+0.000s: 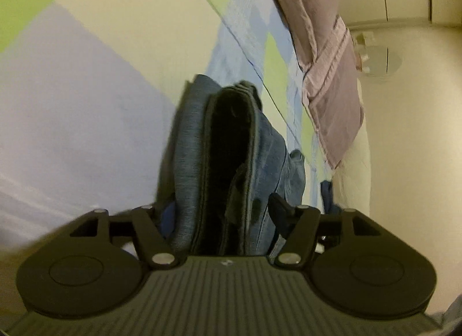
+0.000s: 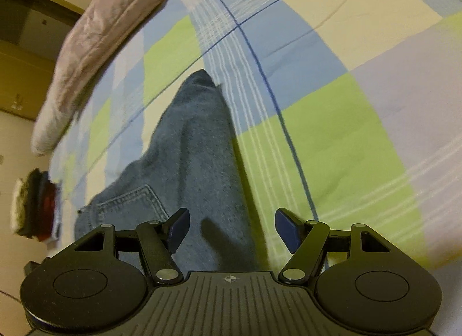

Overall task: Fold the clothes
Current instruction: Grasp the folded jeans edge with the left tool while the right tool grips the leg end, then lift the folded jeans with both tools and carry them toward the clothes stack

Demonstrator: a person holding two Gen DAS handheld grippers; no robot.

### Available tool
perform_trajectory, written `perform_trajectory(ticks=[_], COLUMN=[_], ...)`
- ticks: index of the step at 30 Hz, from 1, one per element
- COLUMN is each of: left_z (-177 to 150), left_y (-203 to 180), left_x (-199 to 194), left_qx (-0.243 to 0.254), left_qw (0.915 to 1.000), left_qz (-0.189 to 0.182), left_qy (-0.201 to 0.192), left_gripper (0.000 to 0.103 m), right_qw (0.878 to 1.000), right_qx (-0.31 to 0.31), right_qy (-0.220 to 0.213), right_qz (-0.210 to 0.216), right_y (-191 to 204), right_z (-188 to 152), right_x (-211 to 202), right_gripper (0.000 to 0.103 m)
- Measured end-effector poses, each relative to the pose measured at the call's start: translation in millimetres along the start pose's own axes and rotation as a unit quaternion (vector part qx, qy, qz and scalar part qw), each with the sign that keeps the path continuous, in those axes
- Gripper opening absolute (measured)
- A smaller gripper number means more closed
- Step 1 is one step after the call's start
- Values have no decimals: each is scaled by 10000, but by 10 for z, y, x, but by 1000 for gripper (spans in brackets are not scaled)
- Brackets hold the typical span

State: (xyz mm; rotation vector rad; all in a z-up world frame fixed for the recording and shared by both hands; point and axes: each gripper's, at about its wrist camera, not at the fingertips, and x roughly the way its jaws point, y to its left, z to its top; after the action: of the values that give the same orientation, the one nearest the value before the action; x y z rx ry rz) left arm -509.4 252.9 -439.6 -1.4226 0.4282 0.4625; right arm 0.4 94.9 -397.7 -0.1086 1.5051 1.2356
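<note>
the jeans are rough matt denim on a smooth woven checked bedsheet.

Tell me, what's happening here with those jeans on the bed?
A person is folding blue jeans on a checked bedspread, using hand-held tongs. The left tongs are clamped on a thick bunch of the denim. The right tongs hang open just above the jeans, gripping nothing. A pinkish cloth lies along the bed's far edge.

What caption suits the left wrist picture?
Left gripper clamps bunched blue jeans above a checked bedsheet.
</note>
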Motion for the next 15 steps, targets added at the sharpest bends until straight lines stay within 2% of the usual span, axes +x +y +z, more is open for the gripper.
perform_trajectory(ticks=[1, 3, 6, 10, 15], left_z=[-2, 6, 19, 9, -14], left_y=[34, 94, -17, 5, 27], left_x=[9, 9, 21, 7, -15], left_qx=[67, -161, -46, -220, -357], left_qw=[9999, 9998, 9997, 9993, 9988], left_qz=[122, 85, 235, 286, 326], left_qy=[28, 26, 26, -4, -2], left_gripper=[45, 45, 45, 45, 46], right_qw=[9999, 9995, 9983, 9954, 9878], right_qx=[42, 76, 65, 101, -31], right_qy=[20, 41, 74, 111, 373], right_qz=[100, 301, 572, 943, 1511], right_y=[-24, -70, -143, -210, -170], right_z=[13, 32, 73, 144, 223], right_x=[18, 56, 115, 177, 416], right_gripper=[69, 69, 69, 68, 68])
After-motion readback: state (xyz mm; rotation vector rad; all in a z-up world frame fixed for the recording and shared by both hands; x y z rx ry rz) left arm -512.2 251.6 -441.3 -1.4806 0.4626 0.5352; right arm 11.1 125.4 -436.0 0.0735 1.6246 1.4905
